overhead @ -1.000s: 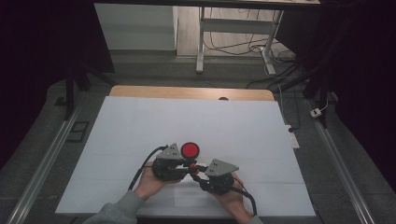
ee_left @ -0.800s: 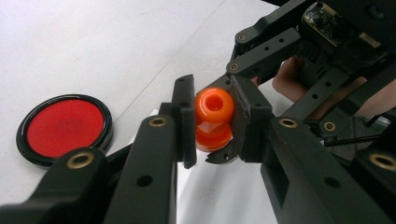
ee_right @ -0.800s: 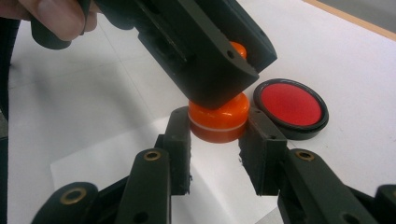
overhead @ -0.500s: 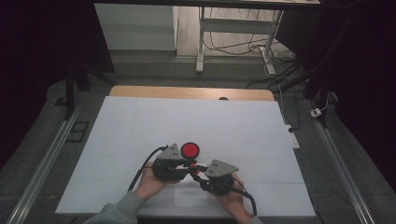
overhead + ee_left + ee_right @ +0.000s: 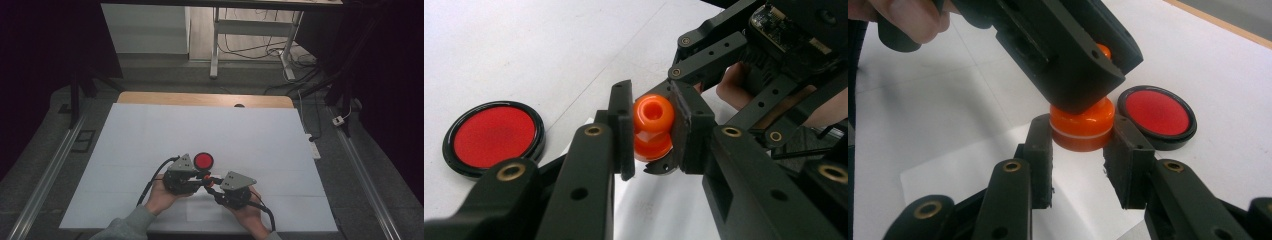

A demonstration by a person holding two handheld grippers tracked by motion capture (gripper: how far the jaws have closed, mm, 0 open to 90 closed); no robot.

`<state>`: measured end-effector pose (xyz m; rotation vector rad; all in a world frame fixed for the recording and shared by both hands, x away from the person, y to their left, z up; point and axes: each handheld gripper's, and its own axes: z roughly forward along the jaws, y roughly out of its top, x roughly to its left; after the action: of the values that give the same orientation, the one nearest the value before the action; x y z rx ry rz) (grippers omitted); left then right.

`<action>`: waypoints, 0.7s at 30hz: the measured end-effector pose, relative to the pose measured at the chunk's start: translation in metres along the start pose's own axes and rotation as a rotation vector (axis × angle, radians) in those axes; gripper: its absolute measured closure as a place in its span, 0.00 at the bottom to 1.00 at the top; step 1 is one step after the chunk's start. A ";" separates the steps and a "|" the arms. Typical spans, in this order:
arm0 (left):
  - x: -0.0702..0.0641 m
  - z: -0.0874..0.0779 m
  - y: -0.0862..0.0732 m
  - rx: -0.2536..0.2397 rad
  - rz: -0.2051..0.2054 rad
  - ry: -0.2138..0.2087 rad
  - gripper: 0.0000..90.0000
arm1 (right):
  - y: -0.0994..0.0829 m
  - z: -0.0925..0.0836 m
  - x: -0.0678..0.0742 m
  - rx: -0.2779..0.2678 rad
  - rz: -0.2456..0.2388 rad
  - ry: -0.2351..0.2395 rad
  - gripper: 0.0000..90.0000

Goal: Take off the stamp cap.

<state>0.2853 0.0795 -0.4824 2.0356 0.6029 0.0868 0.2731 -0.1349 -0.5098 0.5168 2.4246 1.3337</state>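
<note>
At the lower centre of the high view, the left gripper (image 5: 651, 132) and right gripper (image 5: 1080, 150) are both clamping the orange stamp (image 5: 652, 127), apparently steadying it above the white worktop (image 5: 150, 130) beside the red ink pad (image 5: 203, 160).

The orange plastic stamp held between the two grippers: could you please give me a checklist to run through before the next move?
1. Left gripper shut on the knob of the orange plastic stamp: ok.
2. Right gripper shut on the stamp's wide base: ok.
3. Stamp upright over the white paper sheet: ok.
4. Round red ink pad in its black case apart from the stamp: ok.
5. Stamp face touching the sheet: cannot tell.
</note>
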 end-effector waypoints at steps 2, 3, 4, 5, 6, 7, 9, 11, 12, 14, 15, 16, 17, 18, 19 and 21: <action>0.000 0.000 0.000 -0.002 -0.003 -0.003 0.81 | 0.000 0.001 0.000 -0.004 0.003 0.002 0.72; 0.000 -0.001 0.000 -0.004 -0.003 -0.004 0.81 | 0.000 0.000 0.000 -0.005 0.008 0.003 0.72; 0.000 -0.001 0.000 -0.007 -0.003 -0.005 0.81 | 0.000 0.000 0.000 -0.005 0.008 0.001 0.72; 0.000 -0.001 0.000 -0.008 -0.002 -0.005 0.81 | 0.000 0.000 0.000 -0.005 0.008 -0.002 0.72; 0.000 -0.001 0.000 -0.008 -0.002 -0.006 0.81 | 0.000 0.000 0.000 -0.009 0.010 0.001 0.72; 0.000 -0.001 0.000 -0.008 -0.002 -0.006 0.81 | 0.000 0.000 0.000 -0.010 0.010 0.000 0.72; 0.001 -0.001 0.000 -0.007 -0.003 -0.009 0.81 | -0.001 0.000 0.000 -0.013 0.012 0.002 0.72; 0.001 -0.002 0.000 -0.005 -0.003 -0.011 0.81 | -0.001 0.000 0.000 -0.013 0.013 0.003 0.72; 0.001 -0.002 0.000 -0.006 -0.004 -0.013 0.81 | 0.000 -0.001 0.000 -0.010 0.013 0.003 0.72; 0.001 -0.002 0.000 -0.006 -0.002 -0.014 0.81 | 0.000 -0.001 0.001 -0.013 0.005 0.003 0.72; 0.001 -0.002 0.000 -0.006 -0.002 -0.014 0.81 | 0.000 -0.001 0.000 -0.010 0.002 0.004 0.72; 0.000 -0.002 0.000 -0.007 -0.002 -0.014 0.81 | 0.000 -0.001 0.000 -0.011 -0.001 0.005 0.72; 0.000 -0.002 0.000 -0.007 -0.002 -0.014 0.81 | 0.000 -0.001 0.000 -0.008 -0.002 0.005 0.72; 0.000 -0.002 0.000 -0.009 -0.003 -0.013 0.81 | 0.000 -0.001 0.000 -0.010 0.000 0.007 0.72; 0.000 -0.002 0.000 -0.009 -0.003 -0.013 0.81 | 0.000 -0.001 0.000 -0.010 0.000 0.007 0.72; 0.000 -0.002 0.000 -0.010 -0.004 -0.012 0.81 | 0.000 -0.002 0.000 -0.008 0.000 0.006 0.72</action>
<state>0.2850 0.0810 -0.4811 2.0235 0.5973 0.0748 0.2723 -0.1359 -0.5087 0.5118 2.4237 1.3464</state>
